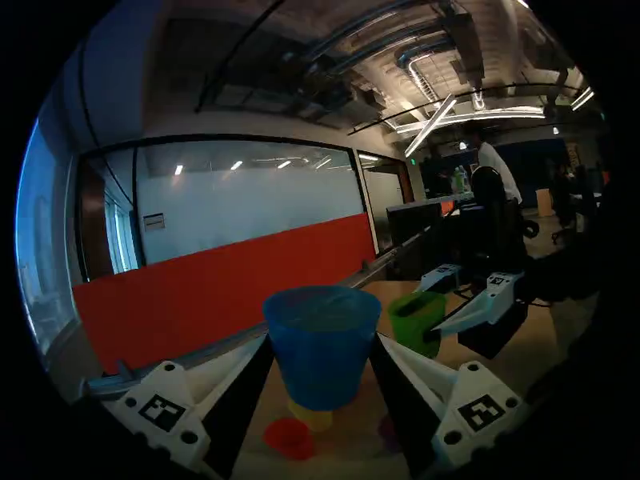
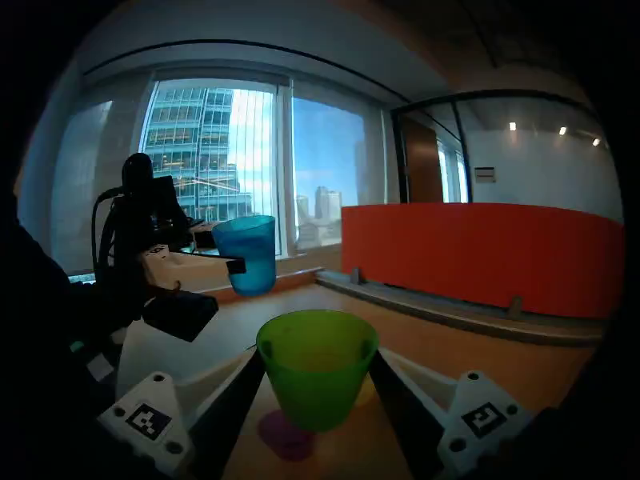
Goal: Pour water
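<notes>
Office bay: wooden table w/ orange partition along its far edge. Big windows onto towers in the right gripper view. Glass wall and strip lights overhead in the left gripper view. Person in white top stands far back among dark desks.

Left gripper — clenched on blue cup, one finger pressing each side. Cup upright, held clear of the table. Contents: can't tell. Lower in frame, on the table: small yellow piece and red round piece. Whether the yellow one touches the cup's base, can't tell.

Right gripper — clamped on green cup, finger on either side, cup upright, rim level. Water inside or not: can't tell. Purple round piece lies on the table by its base.

Cups apart, not touching. From the right gripper view, blue cup sits up-left and farther off, toward the windows. From the left gripper view, green cup is right of and beyond the blue one, near it.
</notes>
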